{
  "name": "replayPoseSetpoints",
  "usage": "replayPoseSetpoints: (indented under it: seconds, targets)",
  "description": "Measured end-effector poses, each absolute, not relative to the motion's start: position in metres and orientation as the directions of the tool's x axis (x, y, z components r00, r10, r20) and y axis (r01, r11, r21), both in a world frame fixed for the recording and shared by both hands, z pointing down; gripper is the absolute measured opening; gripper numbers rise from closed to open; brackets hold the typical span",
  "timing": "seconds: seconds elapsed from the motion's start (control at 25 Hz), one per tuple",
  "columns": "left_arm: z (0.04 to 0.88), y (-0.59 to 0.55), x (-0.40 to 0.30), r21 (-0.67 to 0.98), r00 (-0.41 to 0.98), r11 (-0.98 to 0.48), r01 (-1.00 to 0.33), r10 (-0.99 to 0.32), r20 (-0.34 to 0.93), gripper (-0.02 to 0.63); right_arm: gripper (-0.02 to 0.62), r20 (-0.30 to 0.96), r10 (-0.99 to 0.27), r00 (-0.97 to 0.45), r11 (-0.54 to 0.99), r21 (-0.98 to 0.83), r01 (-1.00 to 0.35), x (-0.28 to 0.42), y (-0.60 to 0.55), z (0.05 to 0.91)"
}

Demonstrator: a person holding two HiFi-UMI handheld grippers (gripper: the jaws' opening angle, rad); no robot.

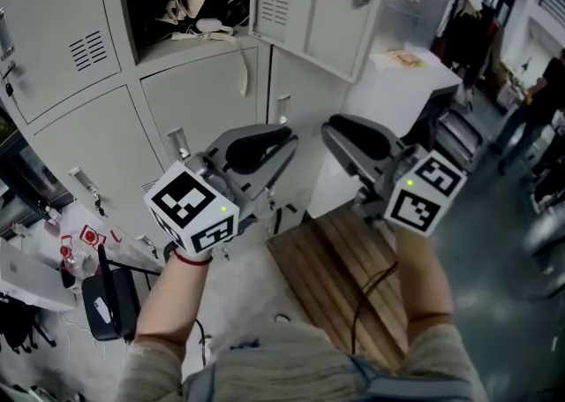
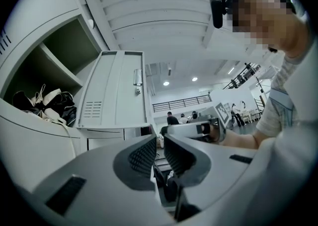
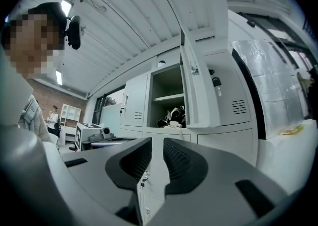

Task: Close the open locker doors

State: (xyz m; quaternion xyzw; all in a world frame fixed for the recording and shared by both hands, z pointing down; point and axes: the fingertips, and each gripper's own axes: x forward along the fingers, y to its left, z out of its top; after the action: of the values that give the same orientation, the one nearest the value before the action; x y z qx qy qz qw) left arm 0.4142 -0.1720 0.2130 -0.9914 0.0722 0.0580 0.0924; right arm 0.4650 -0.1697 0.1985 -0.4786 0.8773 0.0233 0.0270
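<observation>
Your left forearm [image 1: 170,301] and right forearm [image 1: 425,278] fill the bottom of the head view. Each carries one gripper with one marker cube [image 1: 190,208]. You hold the left gripper [image 1: 281,142] and the right gripper [image 1: 337,132] side by side, pointing at a bank of grey lockers [image 1: 203,100]. Below them lies one wooden slatted board [image 1: 335,268] with one dark cable [image 1: 369,290] across it. One locker door [image 1: 309,3] stands open at the top of the bank, swung out to your right. The compartment [image 1: 146,3] beside it holds one black-and-white bundle [image 1: 205,3], and one white strap [image 1: 242,69] hangs over its lower edge. The doors below and to its left are shut.

From the left gripper view, the left gripper [image 2: 160,153] shows its two jaws a narrow slit apart, with nothing between them. The open locker door [image 2: 117,93] stands ahead and to the left, well apart from the jaws. The right gripper shows level at the right.

From the right gripper view, the right gripper [image 3: 157,155] also has two jaws a narrow slit apart and empty. The locker door [image 3: 198,91] appears nearly edge-on above them, with the compartment on its left.
</observation>
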Motion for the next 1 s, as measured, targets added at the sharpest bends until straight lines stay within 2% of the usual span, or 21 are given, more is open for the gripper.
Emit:
replayPoseSetpoints:
  seconds: [0.44,1.0]
  targets:
    - [0.204,-0.179,0.463,-0.164,0.982,-0.976,-0.145,-0.123,-0.141,0.04,0.054,-0.061,-0.827,-0.558,0.56,-0.023,-0.828,0.539,-0.184,0.184]
    - [0.203,-0.204,0.474,-0.162,0.977,-0.97,-0.183,-0.16,-0.14,0.04,0.054,-0.078,-0.777,-0.625,0.627,-0.003,-0.779,0.557,-0.223,0.169]
